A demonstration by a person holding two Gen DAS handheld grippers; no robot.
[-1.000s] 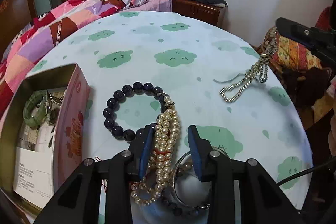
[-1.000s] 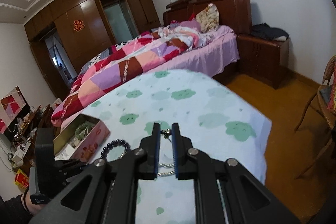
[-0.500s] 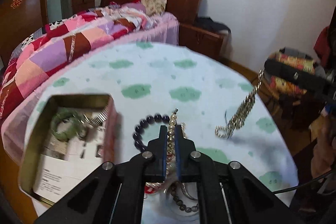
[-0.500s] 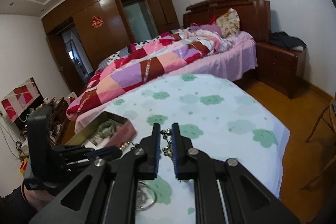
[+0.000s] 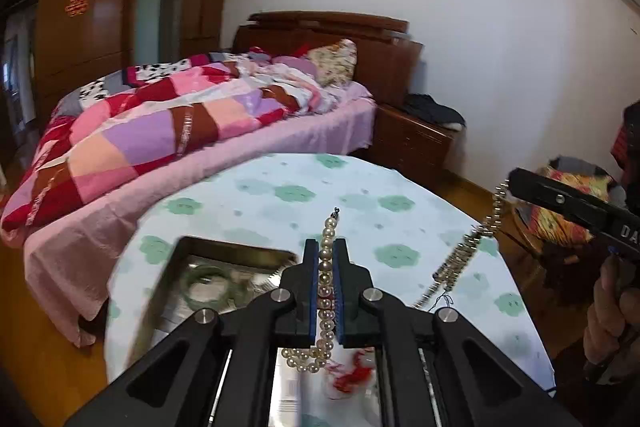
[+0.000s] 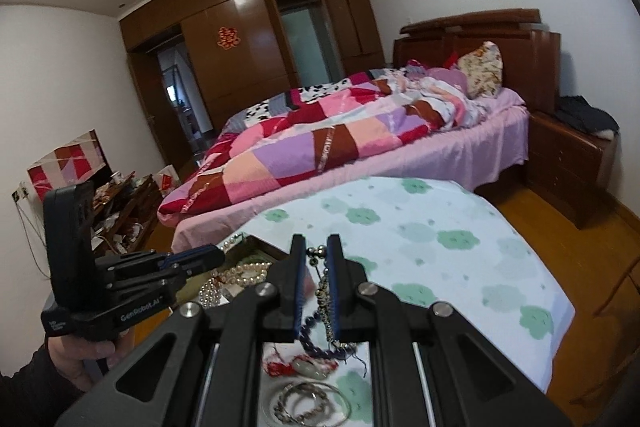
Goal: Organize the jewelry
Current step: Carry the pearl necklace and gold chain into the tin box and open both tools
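Note:
My left gripper (image 5: 327,255) is shut on a pearl necklace (image 5: 326,291) and holds it in the air above the open tin box (image 5: 224,251) at the table's left. The pearls also hang from it in the right wrist view (image 6: 244,273). My right gripper (image 6: 316,259) is shut on a silver-gold chain (image 6: 326,303), which dangles over the table in the left wrist view (image 5: 460,255). A dark bead bracelet (image 6: 310,331), a red-corded pendant (image 6: 296,367) and silver bangles (image 6: 308,403) lie on the table below the right gripper.
The round table has a white cloth with green clouds (image 5: 392,203). The box holds a green bangle (image 5: 208,285) and papers. A bed with a patchwork quilt (image 5: 168,131) stands behind the table, a nightstand (image 6: 568,163) at its right.
My left gripper closed on the pearl necklace and lifted it off the table toward the box. My right gripper rose with the chain, which now hangs free of the table.

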